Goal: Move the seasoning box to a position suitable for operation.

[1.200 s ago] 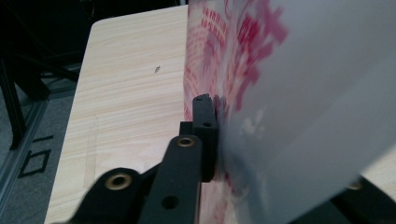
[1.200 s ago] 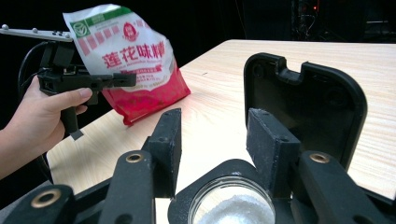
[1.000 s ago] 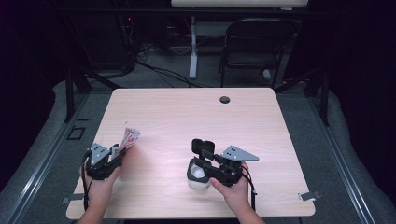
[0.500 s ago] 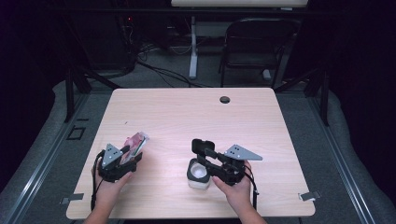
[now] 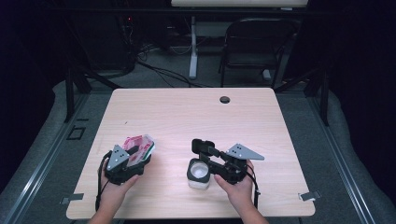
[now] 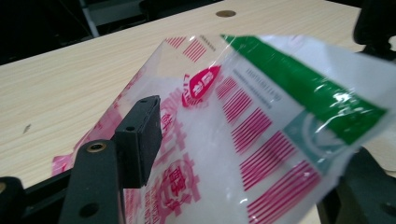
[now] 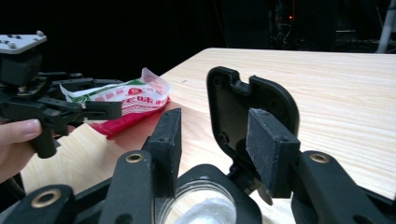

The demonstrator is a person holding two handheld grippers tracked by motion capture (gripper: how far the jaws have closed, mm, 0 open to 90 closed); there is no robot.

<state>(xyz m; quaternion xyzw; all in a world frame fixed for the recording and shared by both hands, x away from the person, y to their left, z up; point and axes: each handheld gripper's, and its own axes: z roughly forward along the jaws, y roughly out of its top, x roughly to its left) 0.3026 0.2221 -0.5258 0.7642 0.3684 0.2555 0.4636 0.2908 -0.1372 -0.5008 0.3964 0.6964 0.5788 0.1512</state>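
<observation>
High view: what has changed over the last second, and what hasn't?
The left gripper carried the red-and-white packet rightward toward the jar. Its jaws have just been opening, with the packet between them. The right gripper stayed at the jar, which has not moved, its flip lid open as before.

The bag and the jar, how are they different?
The bag is soft, crinkly plastic printed in red, white and green; the jar is stiff, with a black top rim. The bag lies slumped between the left gripper's open jaws; the jar stands upright, flip lid open, by the right gripper. Both hold something white.
</observation>
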